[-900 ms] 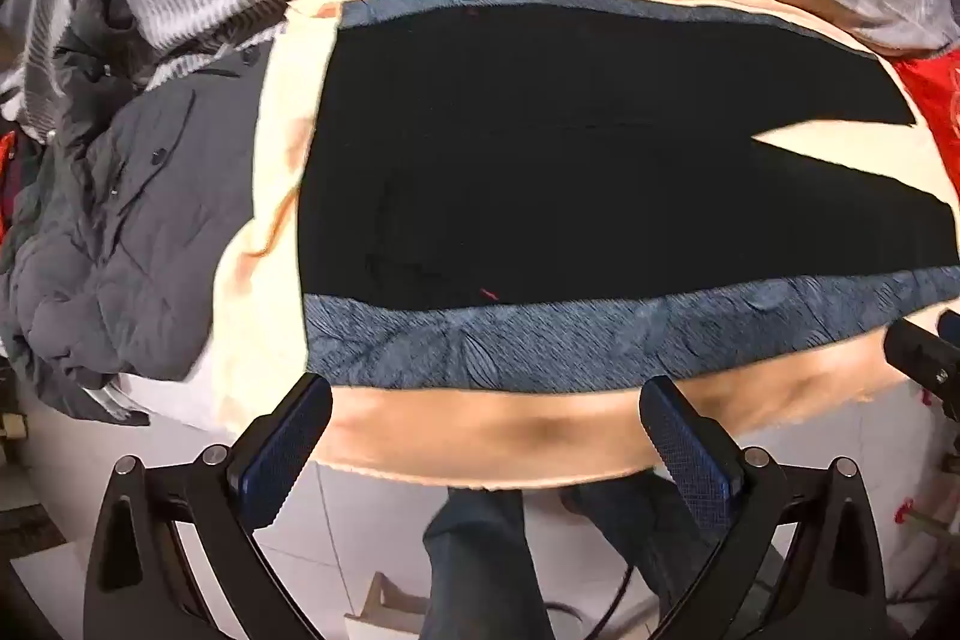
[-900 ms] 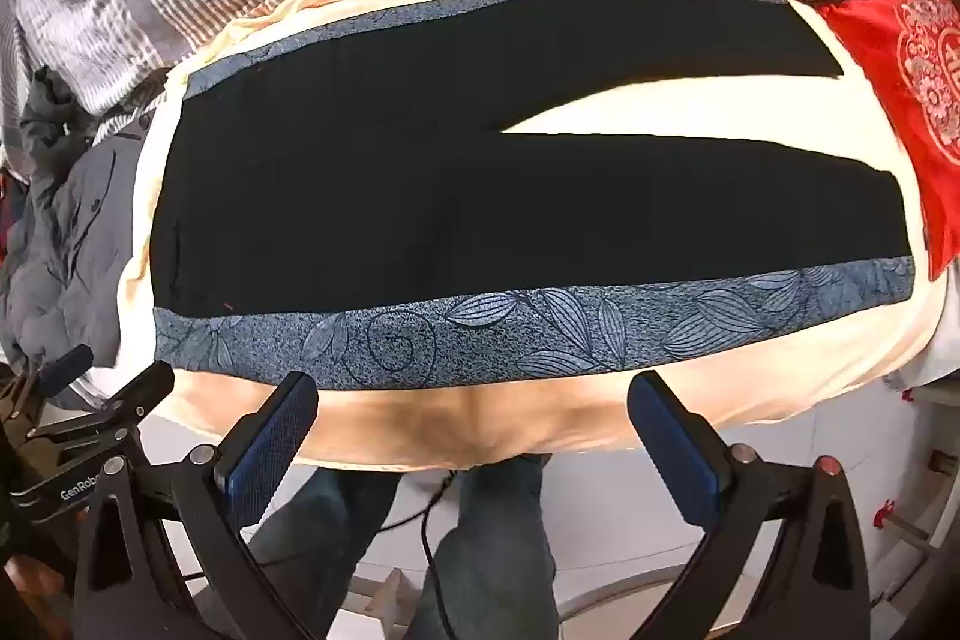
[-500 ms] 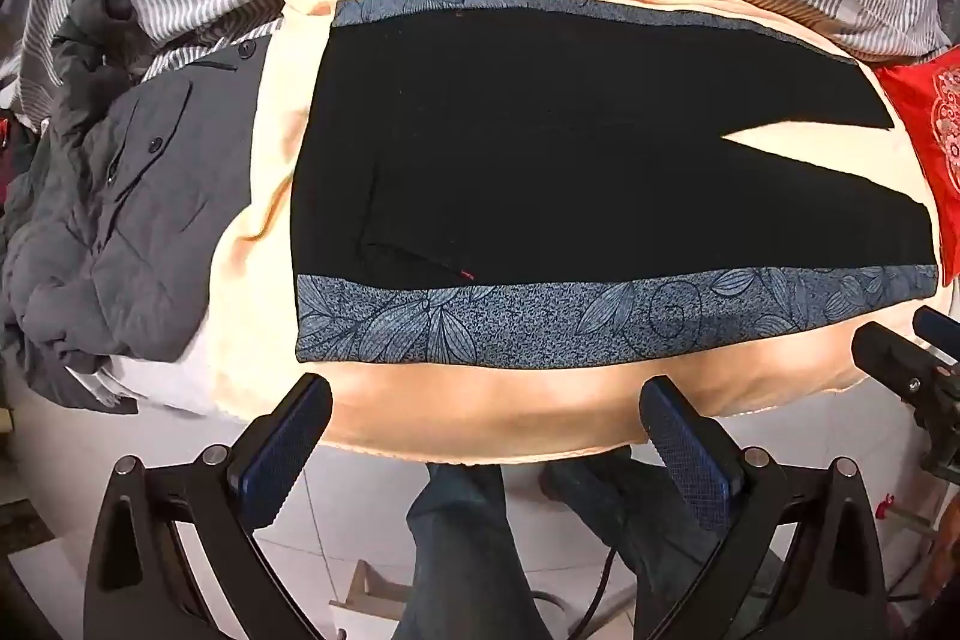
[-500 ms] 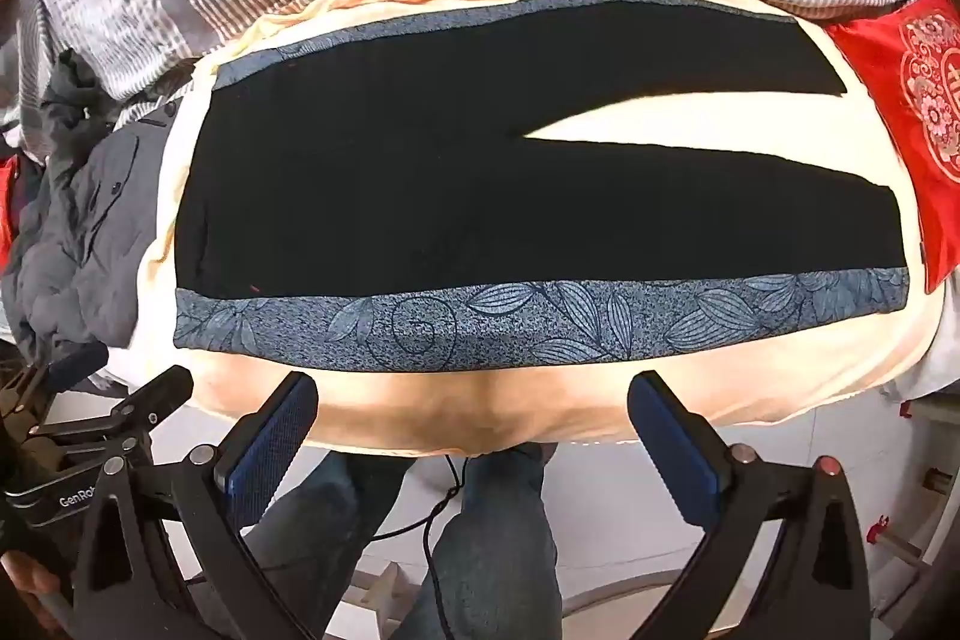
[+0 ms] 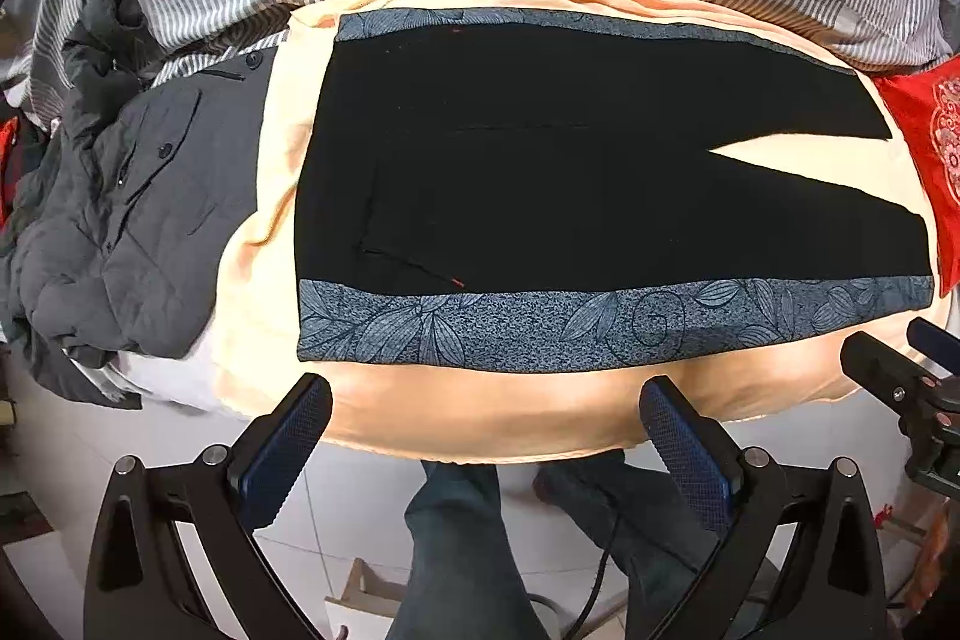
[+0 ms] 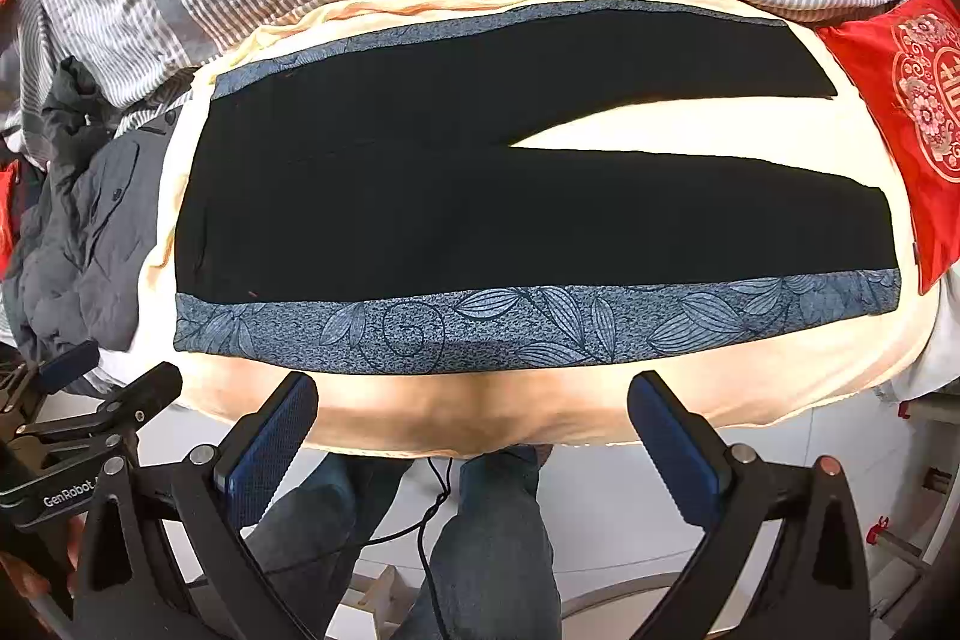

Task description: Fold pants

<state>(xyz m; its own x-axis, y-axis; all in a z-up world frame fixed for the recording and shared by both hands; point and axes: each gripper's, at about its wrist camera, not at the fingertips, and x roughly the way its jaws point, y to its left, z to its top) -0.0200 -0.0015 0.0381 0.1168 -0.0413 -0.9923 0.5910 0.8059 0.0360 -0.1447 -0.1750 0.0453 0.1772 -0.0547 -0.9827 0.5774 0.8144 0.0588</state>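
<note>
Peach bedding [image 5: 456, 418] covers the bed beyond both tongs, and the black pants [image 5: 540, 196] lie flat on it, legs running right, blue leaf-print bands along both long edges. Left gripper [image 5: 486, 451] and right gripper [image 6: 474, 445] hang wide apart and empty over the near edge. A grey coat [image 5: 138, 220] and red cushion [image 6: 918, 112] are cut off at the sides; black fabric hides seam detail.
</note>
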